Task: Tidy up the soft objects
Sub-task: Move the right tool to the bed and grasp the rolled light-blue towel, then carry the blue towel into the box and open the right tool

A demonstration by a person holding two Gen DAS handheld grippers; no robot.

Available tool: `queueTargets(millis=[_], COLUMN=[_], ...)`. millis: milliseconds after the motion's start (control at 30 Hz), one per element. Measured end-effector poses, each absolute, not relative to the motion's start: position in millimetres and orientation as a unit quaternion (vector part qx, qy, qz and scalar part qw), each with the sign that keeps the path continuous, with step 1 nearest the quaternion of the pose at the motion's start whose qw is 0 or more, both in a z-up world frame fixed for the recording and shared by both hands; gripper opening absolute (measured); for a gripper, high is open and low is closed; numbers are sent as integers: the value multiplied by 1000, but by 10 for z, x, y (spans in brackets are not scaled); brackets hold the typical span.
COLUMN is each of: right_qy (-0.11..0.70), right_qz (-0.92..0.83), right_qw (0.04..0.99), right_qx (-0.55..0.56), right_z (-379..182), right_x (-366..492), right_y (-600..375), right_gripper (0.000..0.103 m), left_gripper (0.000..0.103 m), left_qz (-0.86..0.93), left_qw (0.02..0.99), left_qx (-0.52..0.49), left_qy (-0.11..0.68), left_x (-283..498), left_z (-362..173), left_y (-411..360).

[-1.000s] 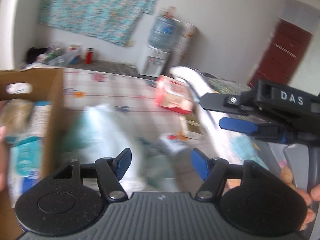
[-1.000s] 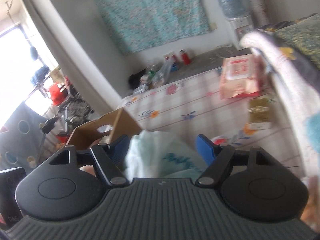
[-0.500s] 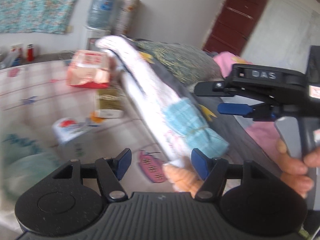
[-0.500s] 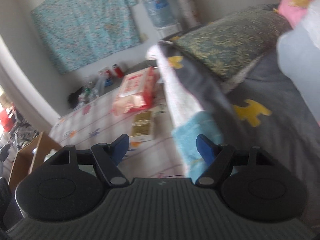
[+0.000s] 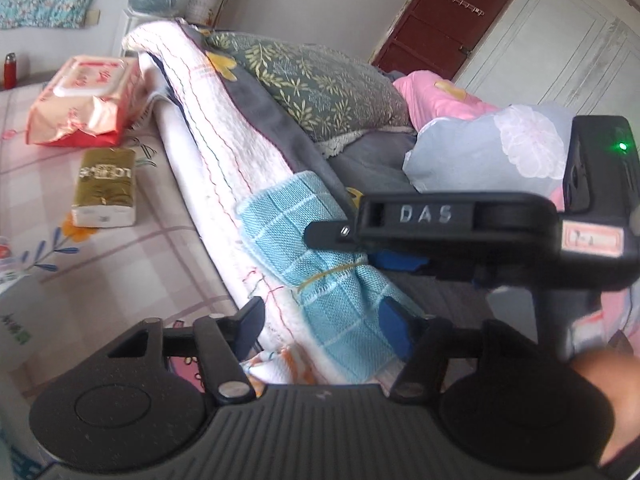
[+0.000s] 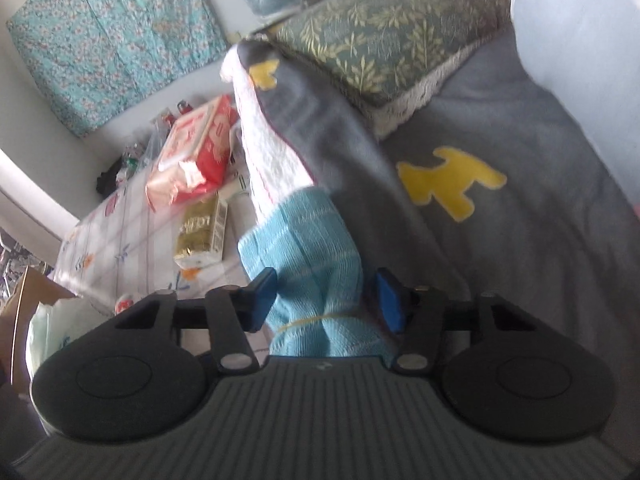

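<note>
Raised letters "DAS" read clearly on the black body of the right gripper (image 5: 394, 261), seen from the left wrist view. The gold tissue pack (image 5: 105, 187) and the red-and-white wipes pack (image 5: 86, 100), far left, carry print too blurred to read.

My left wrist camera looks forward and down along its fingers, close over the bed edge. My right wrist camera does likewise, from the bed side. Both views share the blue towel (image 5: 316, 248) (image 6: 308, 240), tissue pack (image 5: 106, 184) (image 6: 202, 236) and green pillow (image 5: 316, 84) (image 6: 380, 36).
</note>
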State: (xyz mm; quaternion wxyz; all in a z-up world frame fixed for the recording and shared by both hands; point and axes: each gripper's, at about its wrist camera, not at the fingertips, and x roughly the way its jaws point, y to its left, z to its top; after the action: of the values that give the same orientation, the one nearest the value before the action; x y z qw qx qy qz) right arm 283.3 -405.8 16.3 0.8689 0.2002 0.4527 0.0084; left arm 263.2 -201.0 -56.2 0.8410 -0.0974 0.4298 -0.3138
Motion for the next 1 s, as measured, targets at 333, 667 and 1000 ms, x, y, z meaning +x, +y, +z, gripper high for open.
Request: queueTargets(millis=[333, 667, 1000], right_qy=[446, 407, 373], right_qz=[14, 32, 129], right_qw=[874, 896, 905], right_qx=[192, 178, 160], right_z=[206, 658, 1178], right_x=[2785, 2478, 2321], right_y=[-3939, -3715, -3005], right_gripper=[28, 27, 27], left_gripper=[42, 41, 42], left_qz=[-331, -335, -278], left_qw=[835, 854, 893], left_qx=[-84, -89, -118], left_qy=[432, 389, 334], left_x=[2612, 2318, 1923], left_z=[-574, -178, 260], left_y=[-2136, -1892, -1042])
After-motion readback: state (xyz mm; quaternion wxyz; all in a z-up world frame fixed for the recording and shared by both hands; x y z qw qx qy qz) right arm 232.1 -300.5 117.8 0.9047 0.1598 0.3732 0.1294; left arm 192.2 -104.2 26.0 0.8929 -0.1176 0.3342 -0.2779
